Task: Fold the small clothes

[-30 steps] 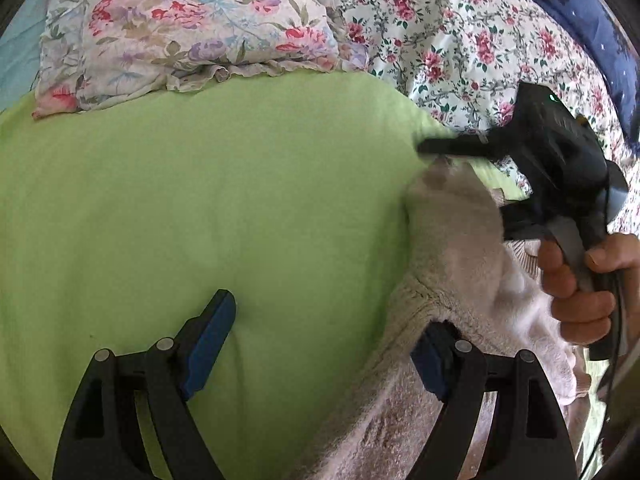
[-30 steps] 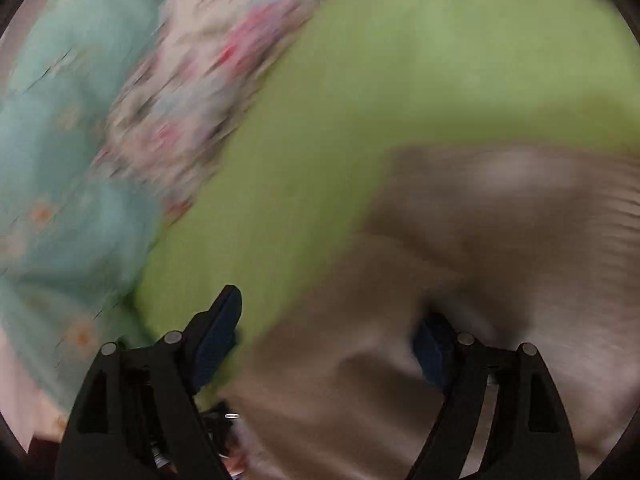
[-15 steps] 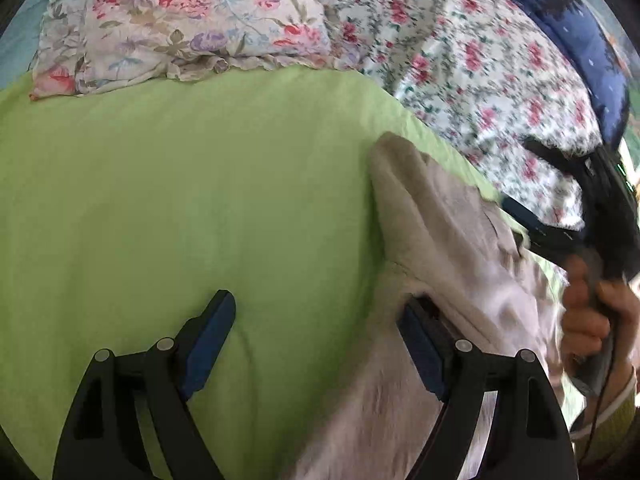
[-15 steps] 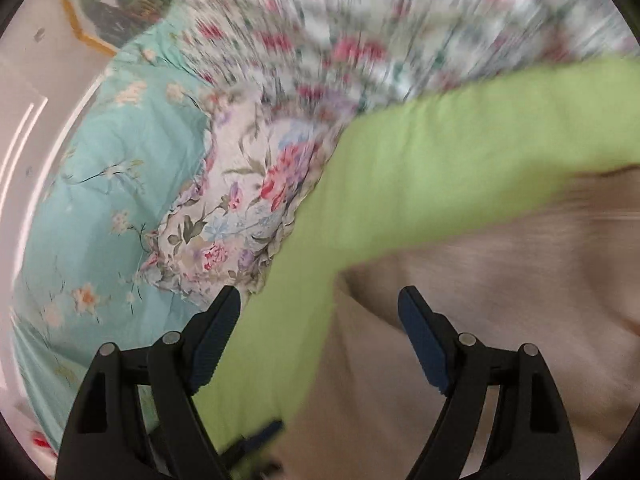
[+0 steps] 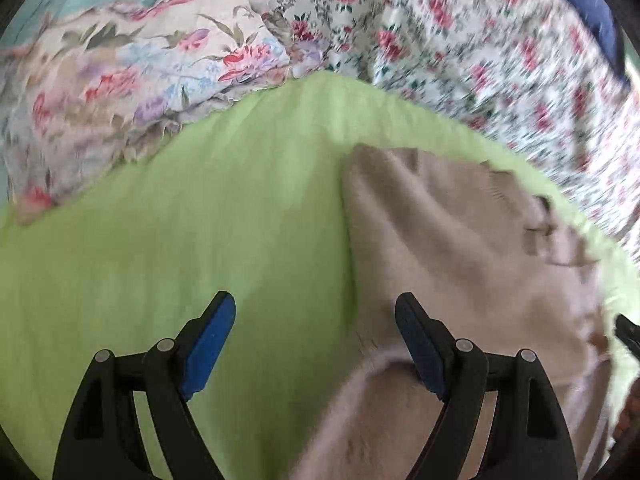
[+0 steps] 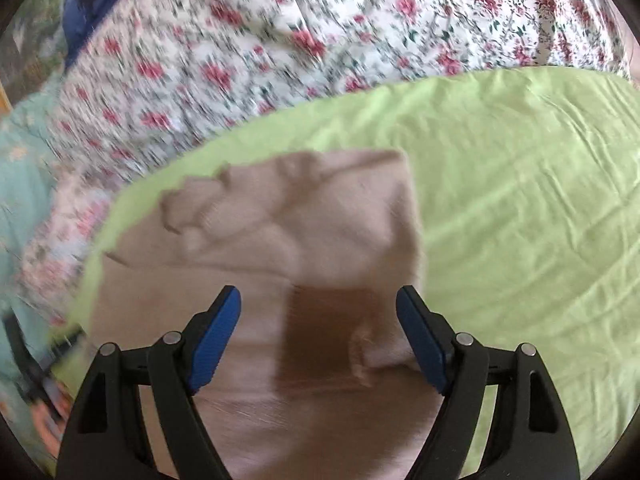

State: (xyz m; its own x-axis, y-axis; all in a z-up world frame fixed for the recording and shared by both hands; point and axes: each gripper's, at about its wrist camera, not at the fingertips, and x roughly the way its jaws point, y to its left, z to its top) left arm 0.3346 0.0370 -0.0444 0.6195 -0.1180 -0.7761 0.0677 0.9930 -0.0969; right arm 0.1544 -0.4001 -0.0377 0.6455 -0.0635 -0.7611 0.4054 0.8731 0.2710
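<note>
A beige fuzzy garment lies partly folded on the green sheet, with a folded flap and rumpled edge at its far side. My left gripper is open over the garment's left edge, one finger above sheet, the other above garment. In the right wrist view the garment lies under my right gripper. Its jaws are closing, still wide, with cloth below the gap and the pads not pressing on it. A dark brown patch shows between the fingers.
A floral pillow and a rose-print quilt border the sheet's far side, with dark blue fabric beyond. Teal bedding lies left. Bare green sheet spreads right of the garment.
The right gripper left the garment's far corner and swung round to the garment's other side. The lifted flap now lies flat. The left gripper rolled and shifted slightly.
</note>
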